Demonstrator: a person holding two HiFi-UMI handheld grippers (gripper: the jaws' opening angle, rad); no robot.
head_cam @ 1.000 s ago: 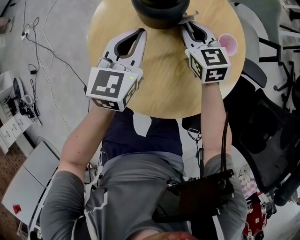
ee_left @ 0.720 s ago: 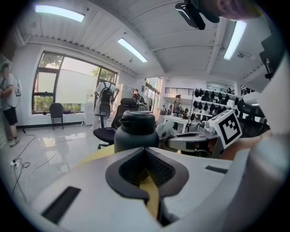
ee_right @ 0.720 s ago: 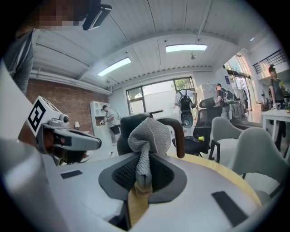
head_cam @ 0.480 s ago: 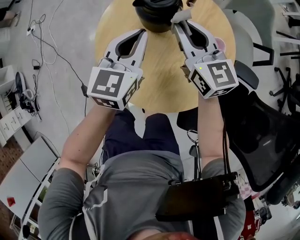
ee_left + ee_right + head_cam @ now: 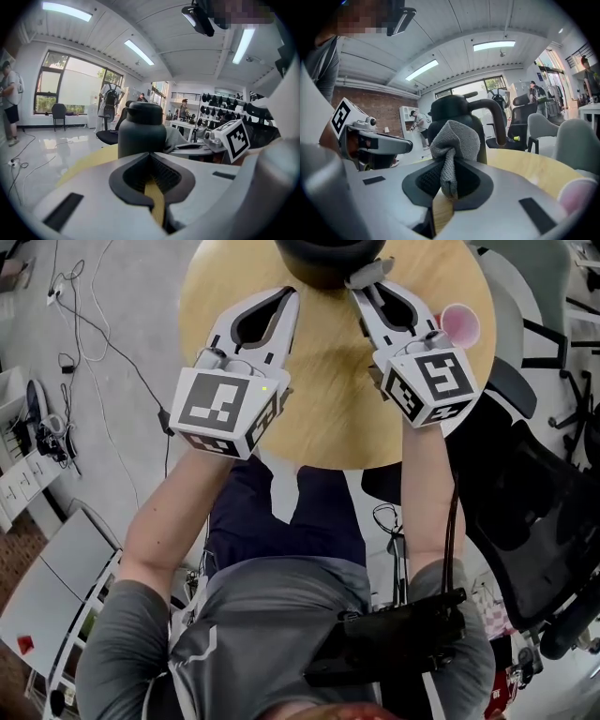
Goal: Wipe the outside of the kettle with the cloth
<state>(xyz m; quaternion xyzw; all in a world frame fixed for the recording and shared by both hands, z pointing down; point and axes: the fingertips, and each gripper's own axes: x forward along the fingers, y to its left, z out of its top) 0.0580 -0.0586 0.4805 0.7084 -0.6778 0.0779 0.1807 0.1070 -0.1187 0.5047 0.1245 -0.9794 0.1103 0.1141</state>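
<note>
Counting two tongs, one kettle, one cloth. Right tongs (image 5: 362, 279) pinch the cloth (image 5: 453, 139) just beside the kettle (image 5: 323, 259) on the surface (image 5: 328, 413). Left tongs (image 5: 288, 296) are closed and empty. Only the right gripper view shows the kettle's handle (image 5: 496, 117).

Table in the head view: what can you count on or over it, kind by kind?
kettle: 1
cloth: 1
pink cup: 1
grippers: 2, the left gripper and the right gripper
Total: 5
</note>
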